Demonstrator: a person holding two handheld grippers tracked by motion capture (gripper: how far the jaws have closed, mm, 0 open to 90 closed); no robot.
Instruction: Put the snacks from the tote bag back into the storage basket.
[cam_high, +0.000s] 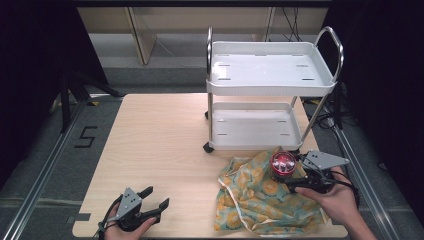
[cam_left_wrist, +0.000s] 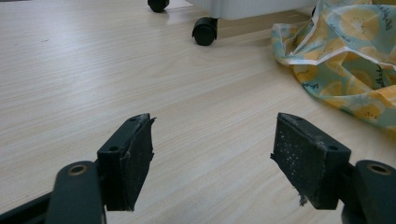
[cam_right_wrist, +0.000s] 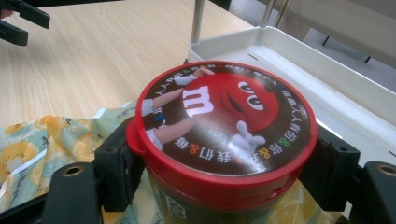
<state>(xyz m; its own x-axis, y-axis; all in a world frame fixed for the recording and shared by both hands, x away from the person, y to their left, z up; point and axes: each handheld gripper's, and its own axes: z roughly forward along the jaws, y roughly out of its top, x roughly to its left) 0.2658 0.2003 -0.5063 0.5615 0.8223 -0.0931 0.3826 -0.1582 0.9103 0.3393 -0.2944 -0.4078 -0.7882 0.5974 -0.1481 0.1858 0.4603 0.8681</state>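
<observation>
On the near right part of the pale wood-grain table, a round candy canister with a glossy red plastic lid stands upright on a crumpled lemon-print cloth of thin, slightly shiny fabric, just in front of the white two-shelf plastic cart with chrome handles. The right gripper has its black jaws clamped on the canister from both sides just under the lid's rim, as the right gripper view shows. A canister like this is probably rigid and fairly light, though how full it is cannot be told; its smooth wall and printed lid look slippery, so the protruding lid lip above the pads is a useful stop against sliding down. Holding on the body below the lid, rather than on the lid itself, seems the safer grip, since a snap lid could pop off. The cloth beneath is soft and limp and may drag or bunch if the base catches it. The left gripper rests low at the table's near left edge, jaws spread wide apart with nothing between the rough, worn pads
</observation>
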